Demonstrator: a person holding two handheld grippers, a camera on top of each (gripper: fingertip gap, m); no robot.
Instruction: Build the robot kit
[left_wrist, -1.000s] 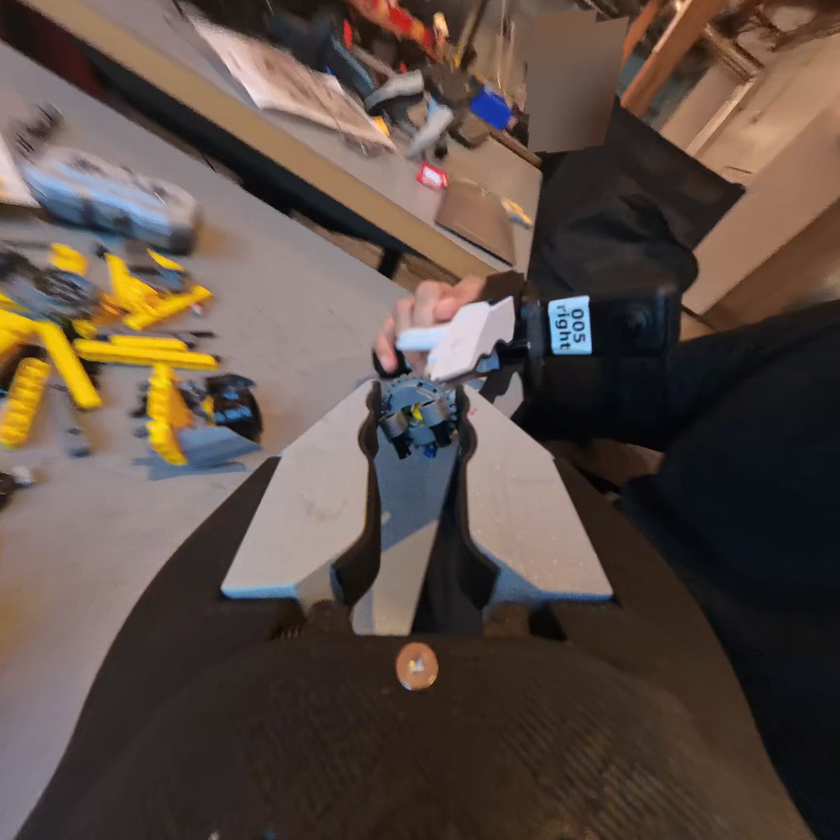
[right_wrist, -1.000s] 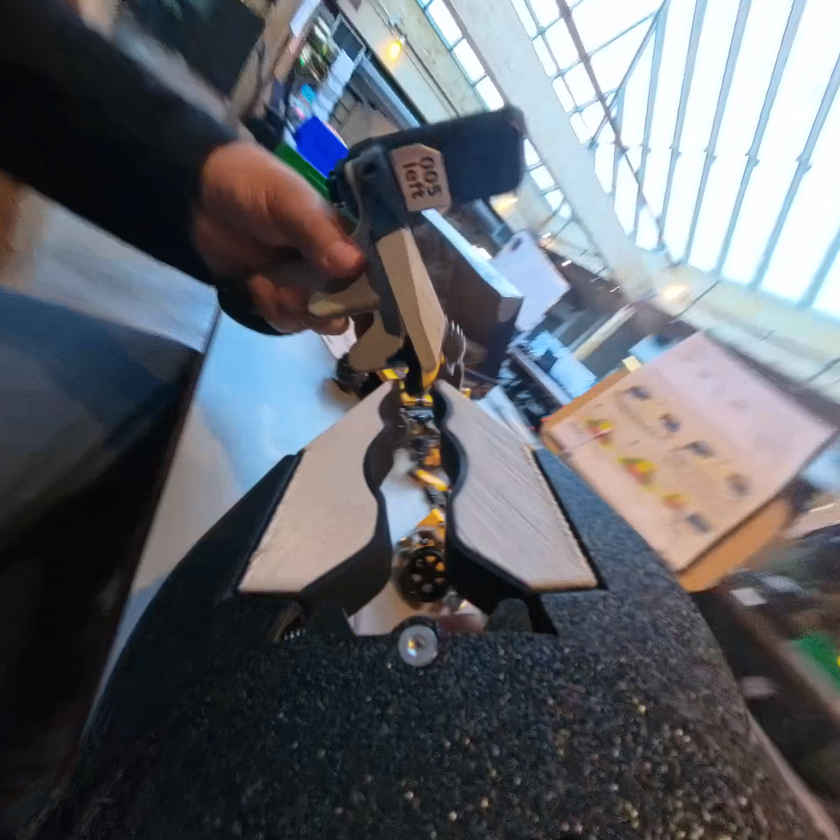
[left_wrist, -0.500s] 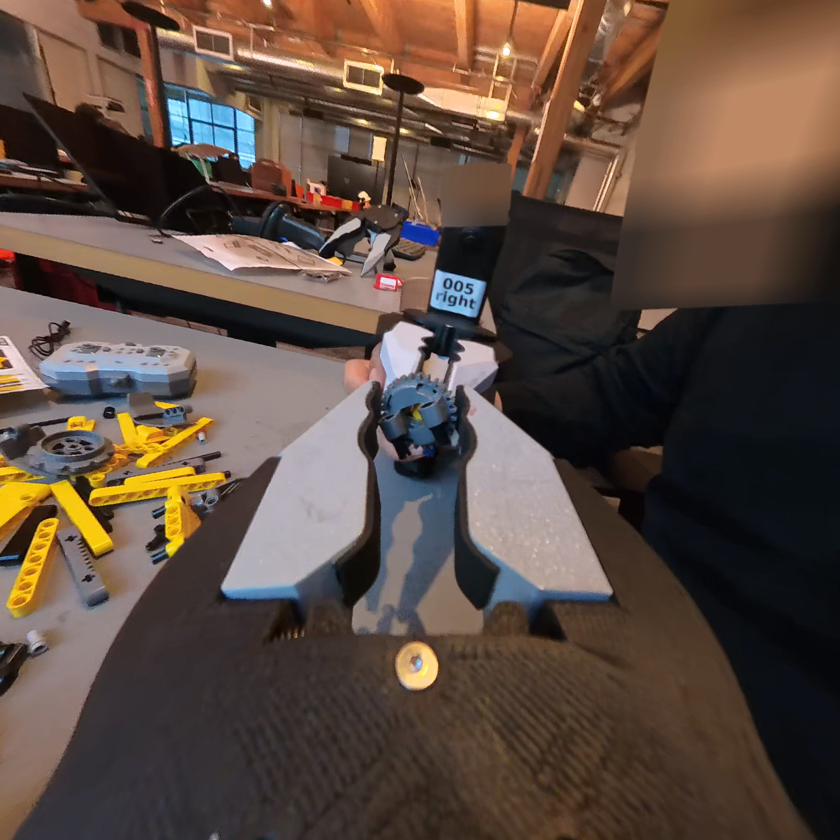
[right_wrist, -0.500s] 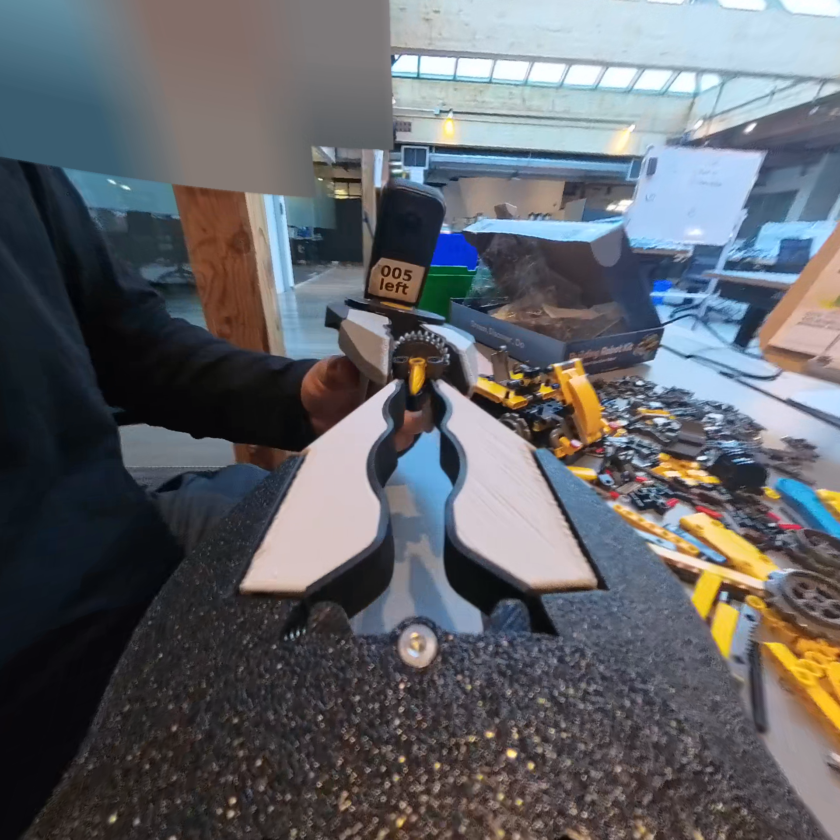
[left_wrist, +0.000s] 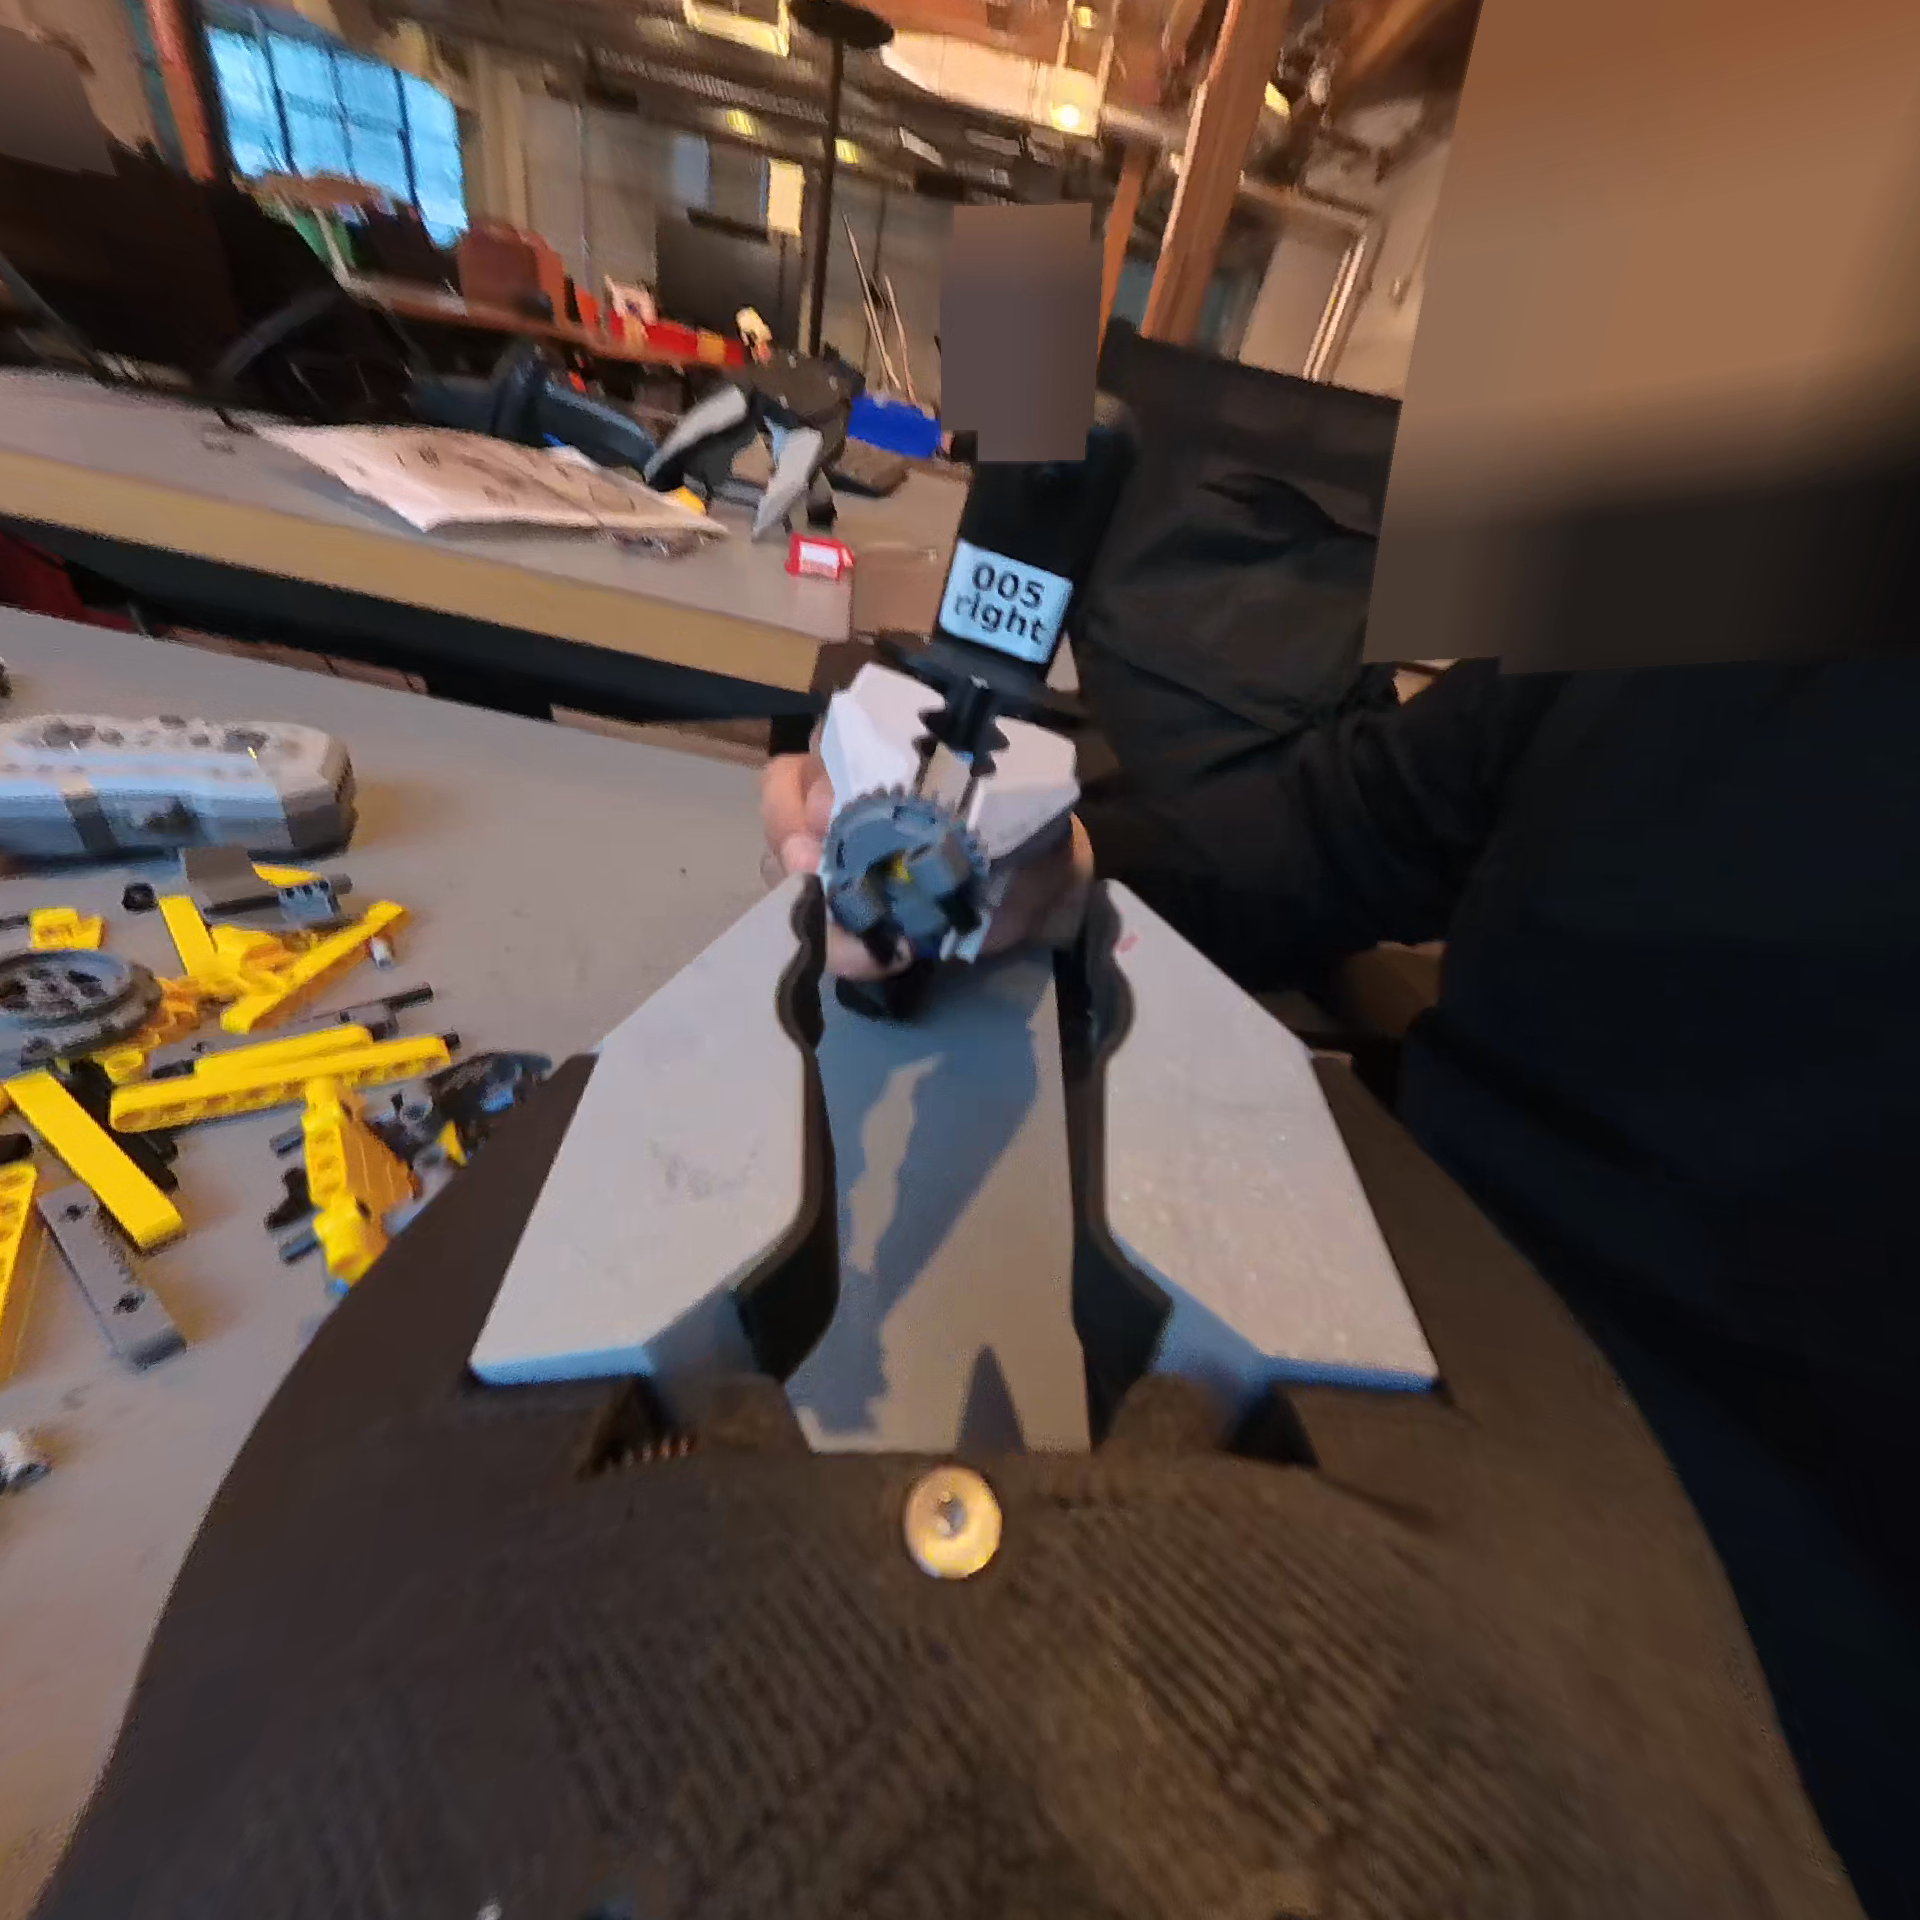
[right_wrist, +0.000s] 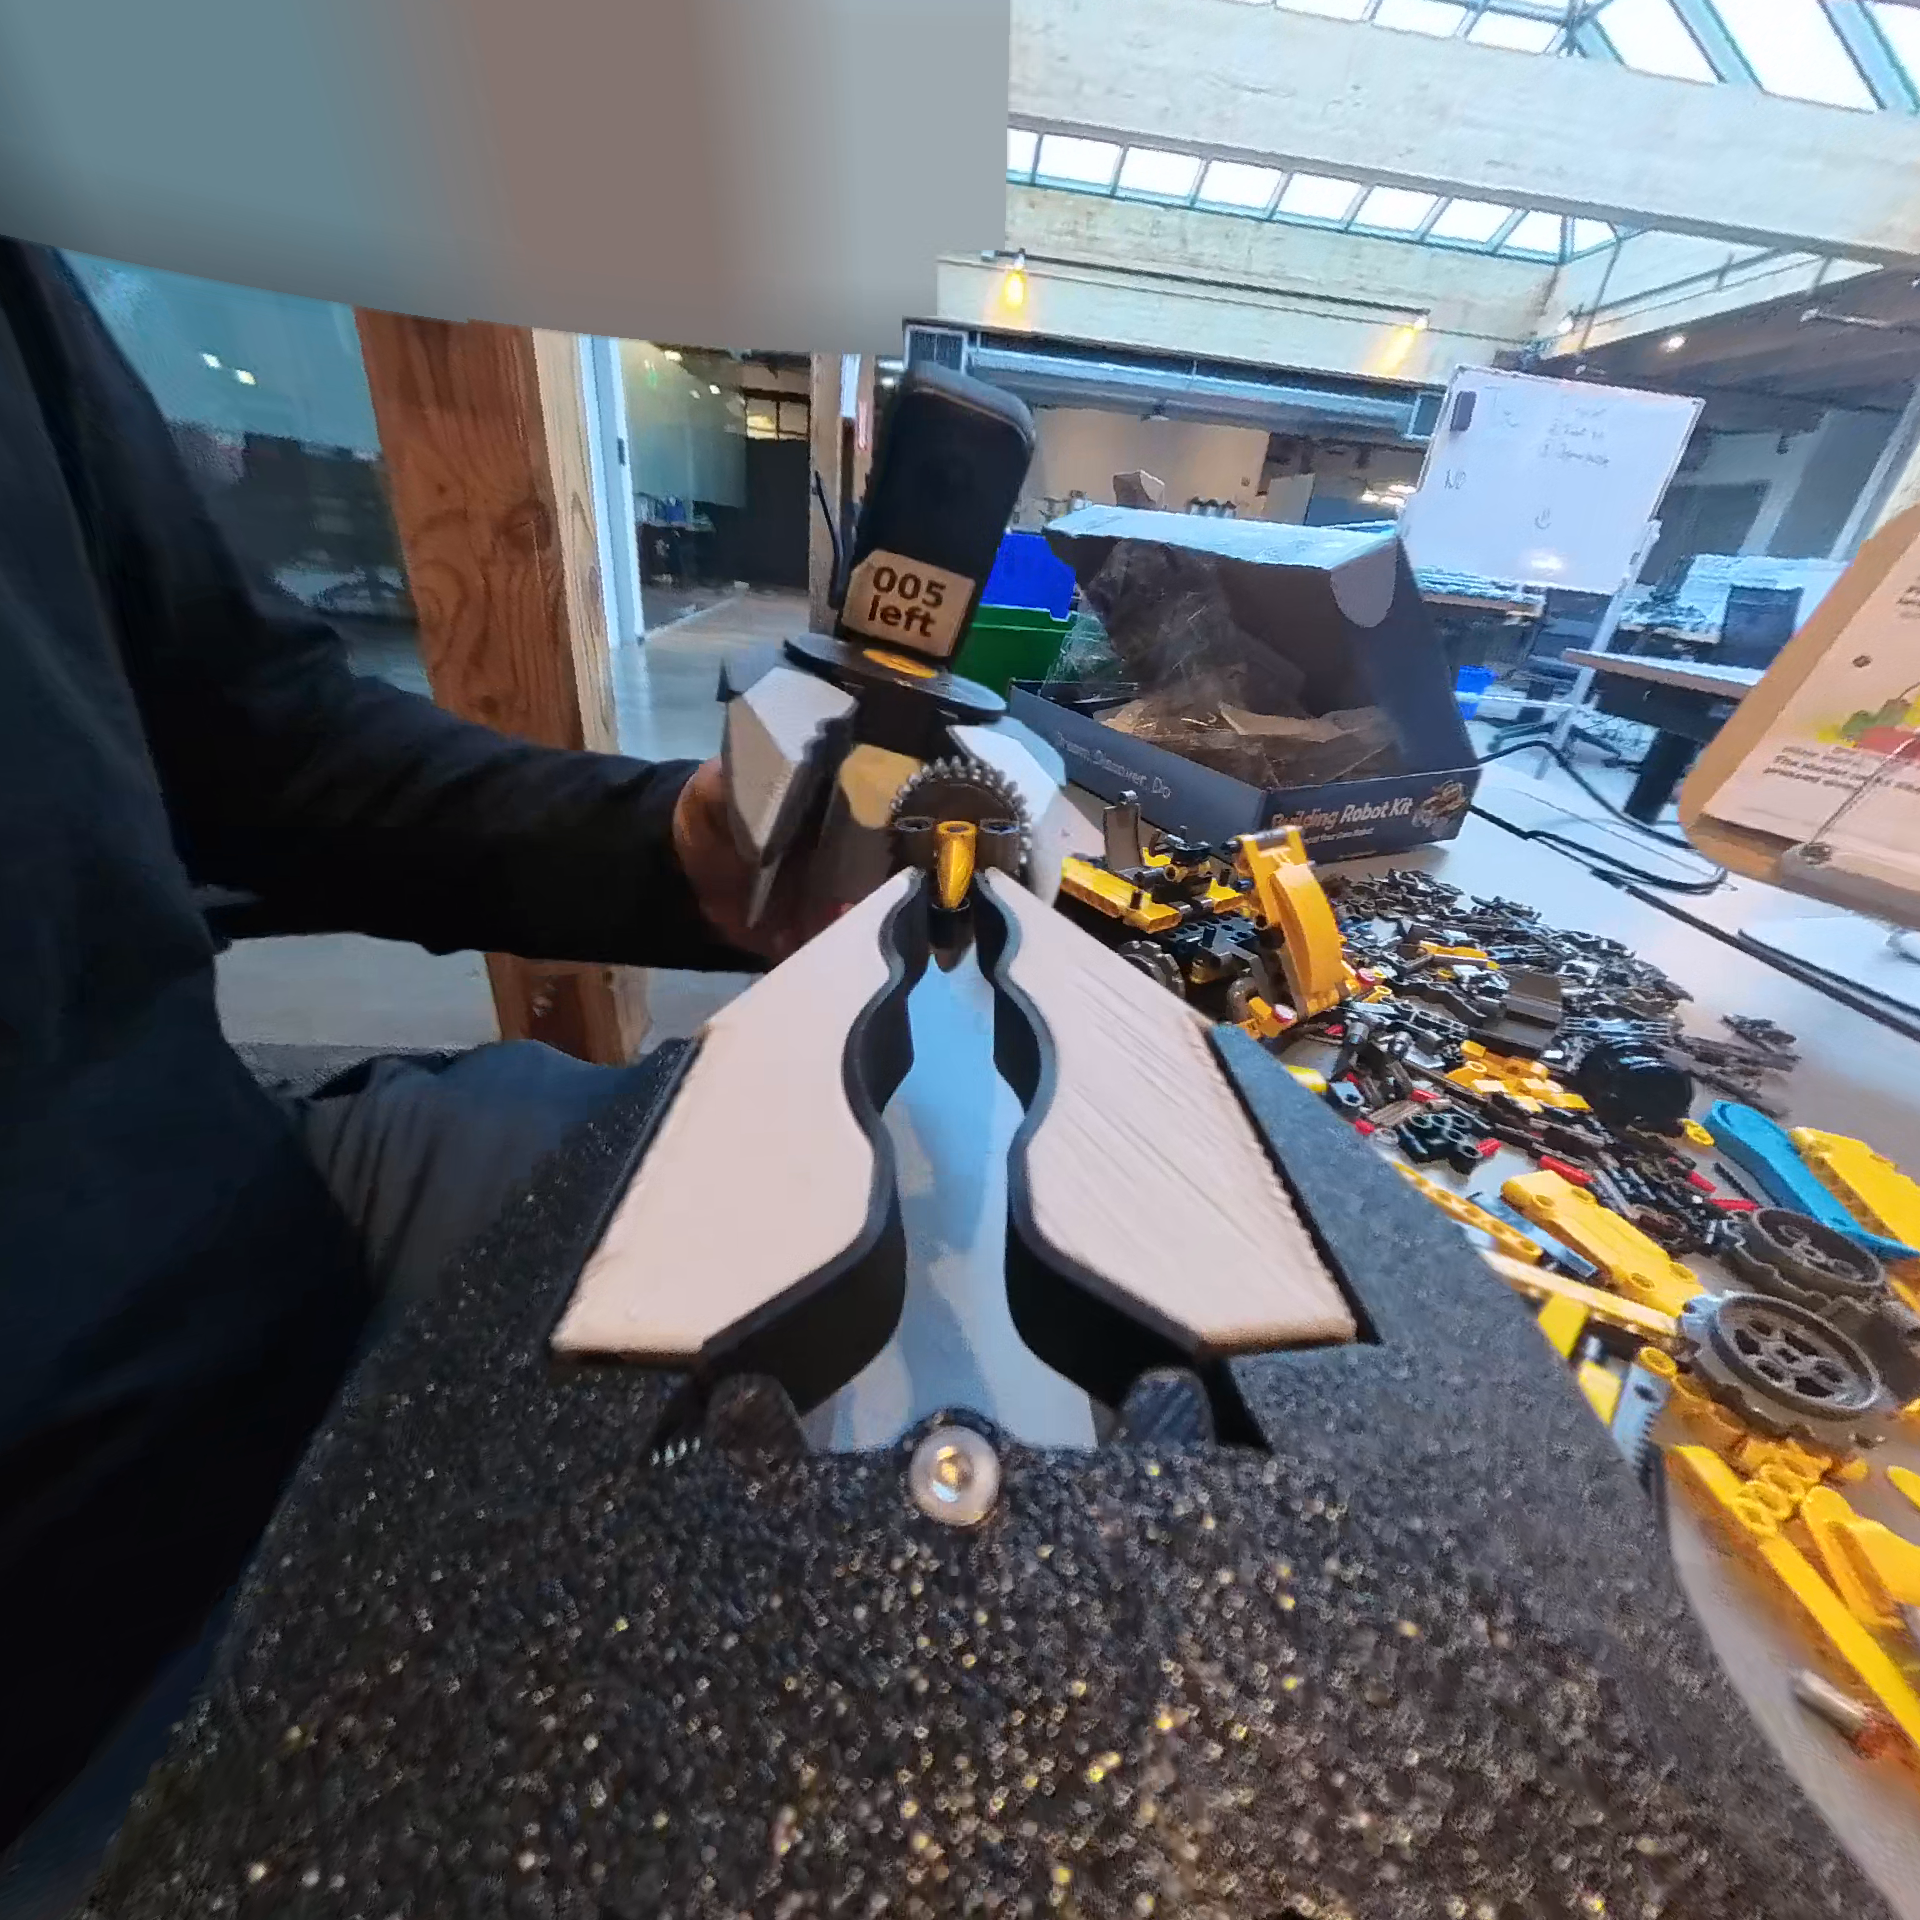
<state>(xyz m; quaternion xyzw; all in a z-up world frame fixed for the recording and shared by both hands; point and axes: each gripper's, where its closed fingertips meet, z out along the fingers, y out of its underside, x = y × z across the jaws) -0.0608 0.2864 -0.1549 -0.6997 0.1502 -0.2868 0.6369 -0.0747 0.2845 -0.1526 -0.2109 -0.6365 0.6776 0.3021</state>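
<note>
Since half a second ago, left gripper (left_wrist: 940, 925) widened and let go of the gear assembly (left_wrist: 902, 871).
Its fingers now stand apart on both sides of the grey toothed assembly. Right gripper (right_wrist: 951, 904) is clamped on the assembly's yellow pin (right_wrist: 952, 850), holding it above the table edge. Loose yellow beams (left_wrist: 281, 1070) lie at 9 o'clock.

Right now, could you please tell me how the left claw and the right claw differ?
The left claw is open, the right claw shut on the gear piece. The left claw's fingers stand wide apart; the right claw's nearly meet. Both have grey fingers and face each other.
</note>
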